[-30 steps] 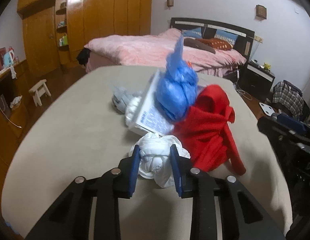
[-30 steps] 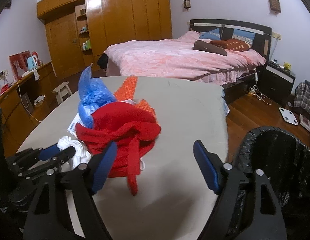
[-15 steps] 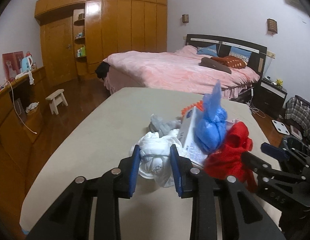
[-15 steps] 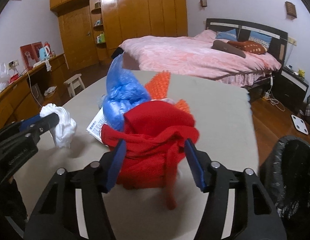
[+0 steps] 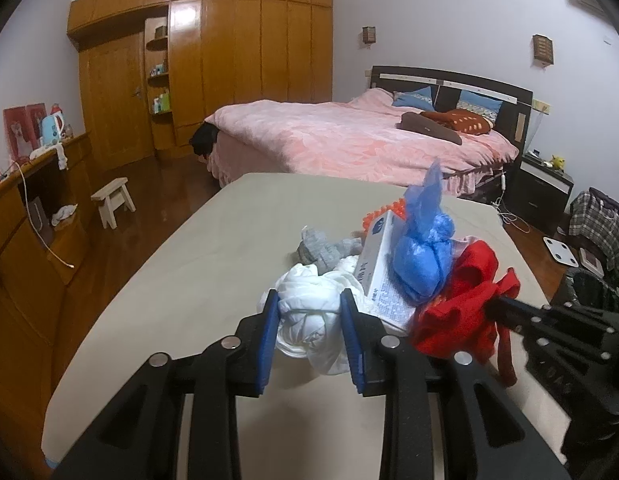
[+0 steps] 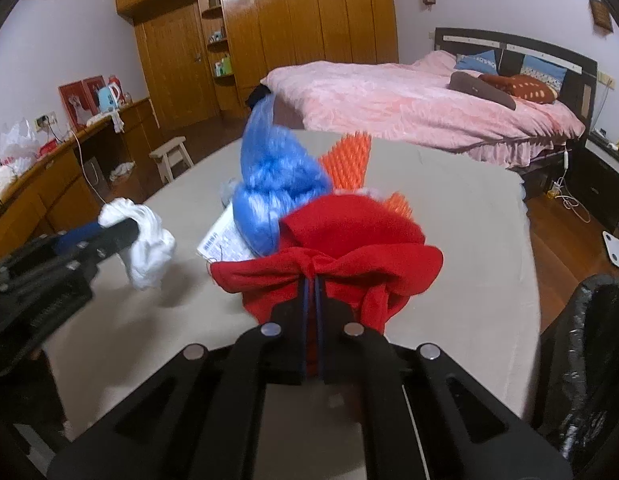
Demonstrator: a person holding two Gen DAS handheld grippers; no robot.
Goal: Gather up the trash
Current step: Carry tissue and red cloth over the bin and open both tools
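My left gripper is shut on a white knotted bag and holds it just above the beige table; the bag also shows in the right wrist view. My right gripper is shut on a red cloth bundle, which also shows in the left wrist view. Behind lie a blue knotted bag, a white box, a grey rag and an orange spiky piece.
A black-lined trash bin stands at the table's right side. A pink bed is behind the table. A wooden desk and a small stool are on the left. A white scale lies on the floor.
My right gripper moved onto the red bundle and shut on its knot. My left gripper lifted the white bag up and back from the pile.
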